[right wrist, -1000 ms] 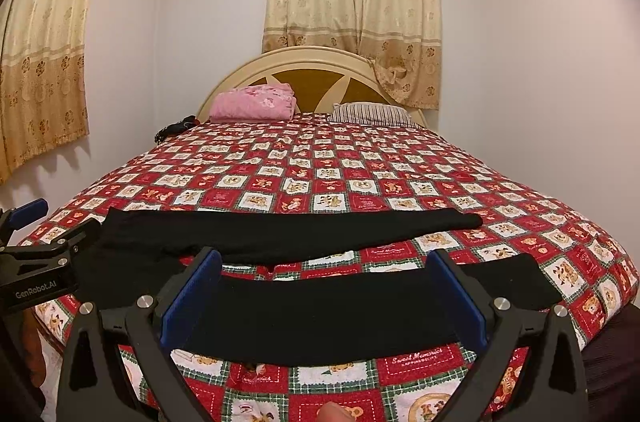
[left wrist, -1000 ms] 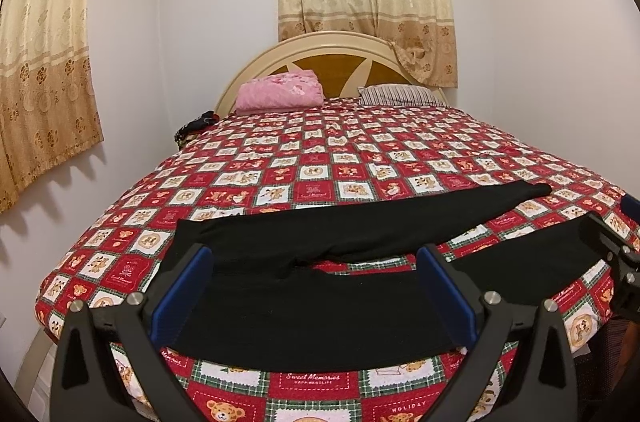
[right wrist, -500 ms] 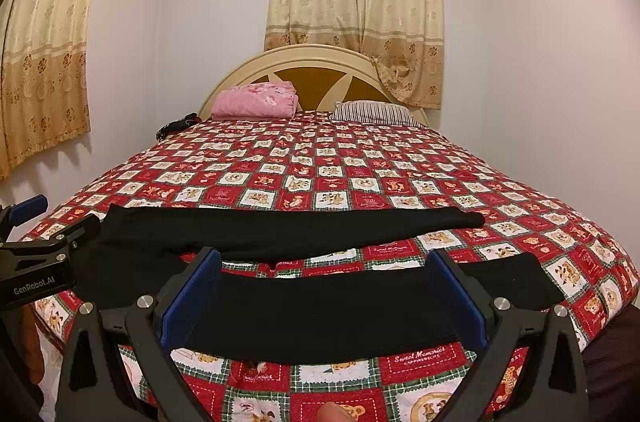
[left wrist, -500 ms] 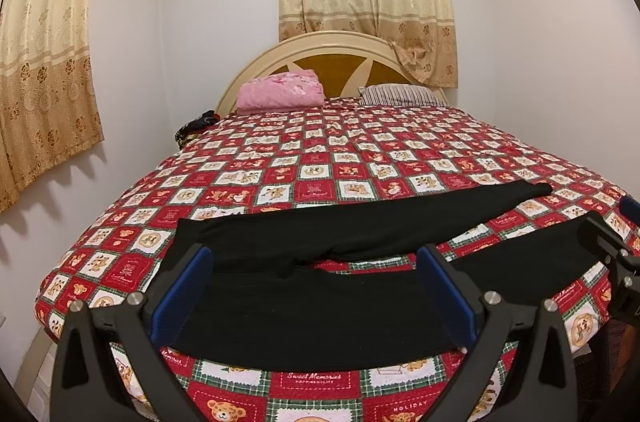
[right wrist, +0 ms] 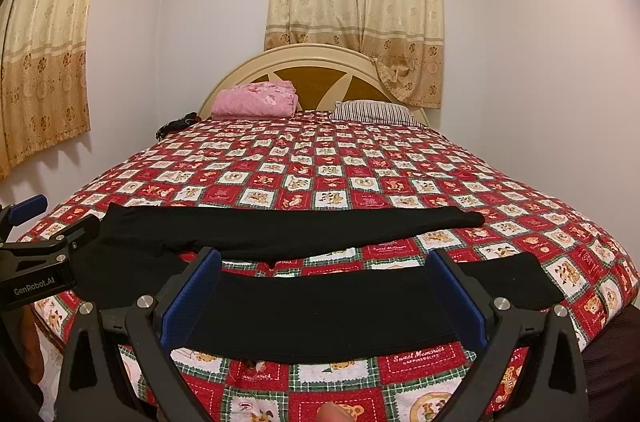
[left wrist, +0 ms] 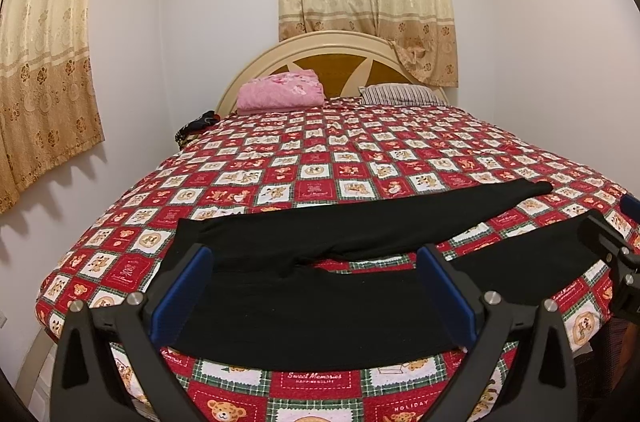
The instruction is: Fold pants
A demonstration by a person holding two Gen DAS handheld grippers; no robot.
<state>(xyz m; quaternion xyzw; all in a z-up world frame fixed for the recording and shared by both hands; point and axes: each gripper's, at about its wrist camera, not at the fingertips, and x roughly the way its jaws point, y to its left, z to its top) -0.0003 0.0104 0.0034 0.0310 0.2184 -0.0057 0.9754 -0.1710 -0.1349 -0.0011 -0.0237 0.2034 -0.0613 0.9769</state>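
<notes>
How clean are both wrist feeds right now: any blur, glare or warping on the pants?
Left wrist: sharp, evenly lit, no glare; fisheye bows the bed edges, and the black pants show little fold detail. Right wrist: equally sharp, same warping, dark vignette corners, pants similarly featureless.

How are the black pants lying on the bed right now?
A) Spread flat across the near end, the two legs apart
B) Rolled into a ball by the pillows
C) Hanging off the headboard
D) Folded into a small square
A: the black pants lie flat across the near end of the quilt, with a strip of red patchwork showing between the two legs.
</notes>
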